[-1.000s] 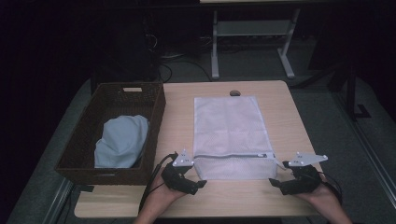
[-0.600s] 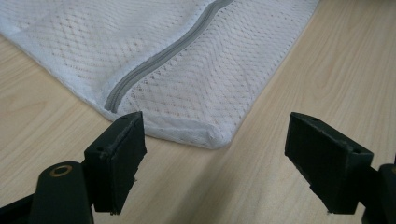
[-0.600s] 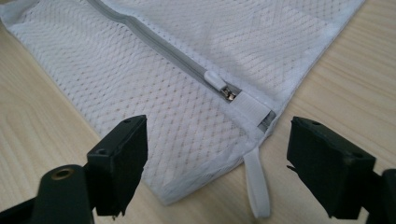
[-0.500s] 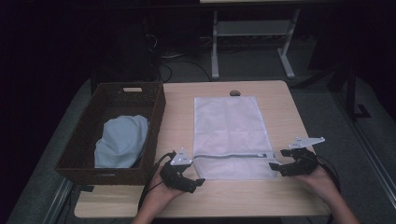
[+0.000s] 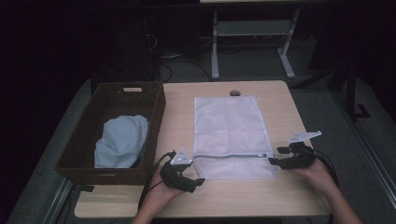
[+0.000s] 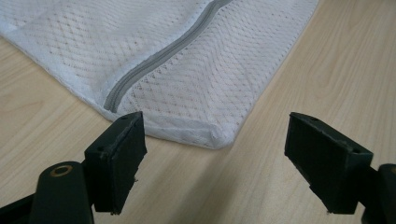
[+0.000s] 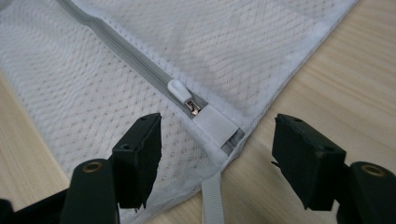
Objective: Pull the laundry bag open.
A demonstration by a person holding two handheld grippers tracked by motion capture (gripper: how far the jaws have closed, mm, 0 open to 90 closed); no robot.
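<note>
flat, white mesh bag [image 5: 232, 133], grey zipper [image 7: 140, 63] closed

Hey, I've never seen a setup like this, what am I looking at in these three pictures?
A person sits at a wooden table with a handheld two-fingered tool in each hand. One camera looks down from above; the other two ride on the tools. A white mesh laundry bag lies flat, zipped. The left gripper waits open at its near corner. The right gripper, fingers just narrowing, straddles the zipper pull, holding nothing yet. A brown basket holds a pale blue cloth.
</note>
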